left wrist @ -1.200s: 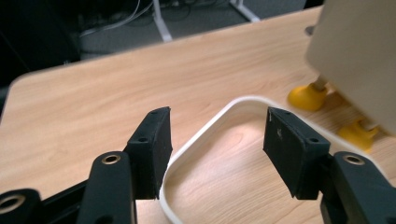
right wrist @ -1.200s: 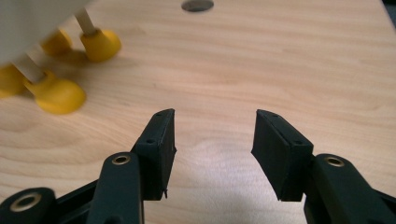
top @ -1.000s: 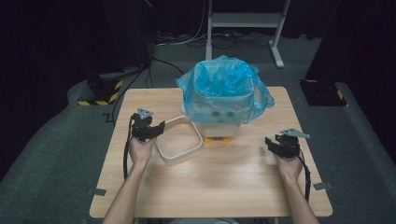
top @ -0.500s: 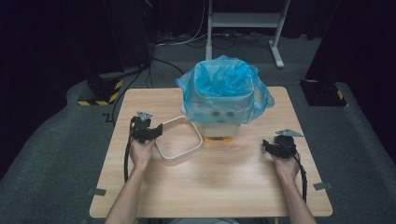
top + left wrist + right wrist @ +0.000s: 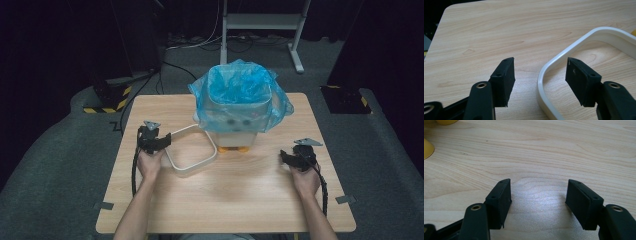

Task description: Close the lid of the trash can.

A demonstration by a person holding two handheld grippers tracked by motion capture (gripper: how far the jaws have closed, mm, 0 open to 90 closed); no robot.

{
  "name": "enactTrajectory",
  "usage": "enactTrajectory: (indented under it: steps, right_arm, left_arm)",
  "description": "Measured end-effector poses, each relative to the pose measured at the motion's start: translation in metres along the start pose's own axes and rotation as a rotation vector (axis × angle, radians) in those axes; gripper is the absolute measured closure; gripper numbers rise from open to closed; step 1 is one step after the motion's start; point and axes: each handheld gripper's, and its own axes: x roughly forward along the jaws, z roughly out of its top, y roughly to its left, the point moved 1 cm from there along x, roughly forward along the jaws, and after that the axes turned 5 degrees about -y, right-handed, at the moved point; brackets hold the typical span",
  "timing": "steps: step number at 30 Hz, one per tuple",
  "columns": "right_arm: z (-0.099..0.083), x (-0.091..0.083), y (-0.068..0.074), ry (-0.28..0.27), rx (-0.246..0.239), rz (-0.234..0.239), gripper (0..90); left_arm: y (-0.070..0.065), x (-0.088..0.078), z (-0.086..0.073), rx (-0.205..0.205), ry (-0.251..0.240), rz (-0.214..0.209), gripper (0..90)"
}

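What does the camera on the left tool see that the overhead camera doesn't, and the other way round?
The left gripper view alone shows, up close, the open left tool straddling the white ring's rim. The high view alone shows the bin with its blue bag, the right tool and both hands. Both show the ring and the wooden table.

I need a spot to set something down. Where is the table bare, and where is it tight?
Bare wood lies along the near edge of the wooden table between both hands, and ahead of the right gripper. It is tight around the white rounded-square ring, between the left gripper and the blue-bagged bin.
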Motion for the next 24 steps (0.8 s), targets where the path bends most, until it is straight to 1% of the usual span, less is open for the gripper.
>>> enactTrajectory:
  steps: [2, 4, 6, 7, 10, 14, 16, 19, 21, 24]
  right_arm:
    - [0.000, 0.000, 0.000, 0.000, 0.000, 0.000, 36.4]
    - [0.000, 0.000, 0.000, 0.001, -0.001, 0.001, 36.2]
    - [0.000, 0.000, 0.000, 0.001, 0.000, 0.002, 36.0]
    - [0.000, 0.000, 0.000, 0.001, 0.000, 0.002, 35.9]
    - [0.000, 0.000, 0.001, 0.003, 0.001, 0.005, 35.9]
    - [0.000, 0.000, 0.001, 0.004, 0.001, 0.006, 35.8]
    - [0.000, 0.000, 0.001, 0.005, 0.001, 0.006, 35.7]
    - [0.000, 0.000, 0.001, 0.005, 0.000, 0.007, 35.5]
    - [0.000, 0.000, 0.001, 0.004, -0.001, 0.008, 35.4]
    - [0.000, 0.000, 0.001, 0.004, -0.001, 0.008, 35.4]
  left_arm:
    - [-0.001, 0.001, -0.001, 0.003, 0.002, 0.002, 40.0]
    - [-0.002, 0.000, -0.003, 0.019, -0.013, 0.008, 40.8]
    - [-0.001, 0.000, -0.007, 0.007, -0.010, 0.009, 40.9]
    - [0.000, 0.001, -0.010, -0.009, -0.012, 0.009, 40.9]
    - [0.000, 0.004, -0.012, -0.020, -0.013, 0.005, 41.8]
    - [-0.002, 0.007, -0.012, -0.006, -0.028, -0.004, 50.9]
    - [-0.001, 0.009, -0.013, -0.021, -0.021, -0.012, 54.3]
    - [0.000, 0.014, -0.017, -0.027, 0.007, -0.008, 57.1]
    - [0.000, 0.017, -0.018, -0.035, 0.015, -0.004, 58.2]
    - [0.000, 0.018, -0.019, -0.031, 0.018, -0.008, 60.8]
